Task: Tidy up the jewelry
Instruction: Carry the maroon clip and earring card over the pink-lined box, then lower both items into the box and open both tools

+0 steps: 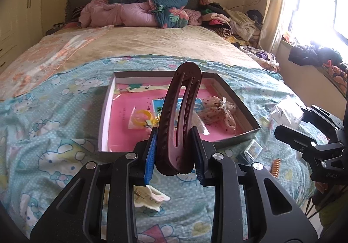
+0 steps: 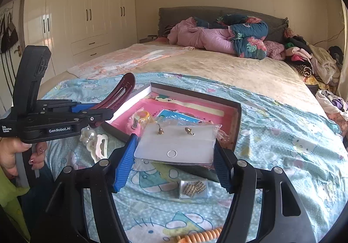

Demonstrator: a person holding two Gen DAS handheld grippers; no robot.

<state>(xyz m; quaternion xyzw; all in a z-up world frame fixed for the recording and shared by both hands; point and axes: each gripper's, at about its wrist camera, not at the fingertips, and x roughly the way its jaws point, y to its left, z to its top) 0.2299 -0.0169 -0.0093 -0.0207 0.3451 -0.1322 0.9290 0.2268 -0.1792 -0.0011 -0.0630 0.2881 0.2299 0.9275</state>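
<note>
My left gripper [image 1: 175,147] is shut on a dark maroon banana hair clip [image 1: 176,123], held upright above the near edge of the open box [image 1: 106,112] with a pink floor. The clip also shows in the right wrist view [image 2: 117,95]. My right gripper [image 2: 174,156] is shut on a clear packet holding a white card with two gold earrings [image 2: 176,143], held above the bedspread just in front of the box [image 2: 237,125]. Inside the box lie a yellow ring packet [image 1: 141,118], a blue card [image 1: 158,105] and a dotted fabric scrunchie [image 1: 217,110].
On the Hello Kitty bedspread [image 2: 282,134] lie a small packet of gold spiral pieces [image 2: 193,188], an orange coil hair tie [image 2: 202,236], a white clip [image 2: 100,147] and a small blue box [image 1: 250,149]. Clothes pile at the bed's right; wardrobes stand at the left.
</note>
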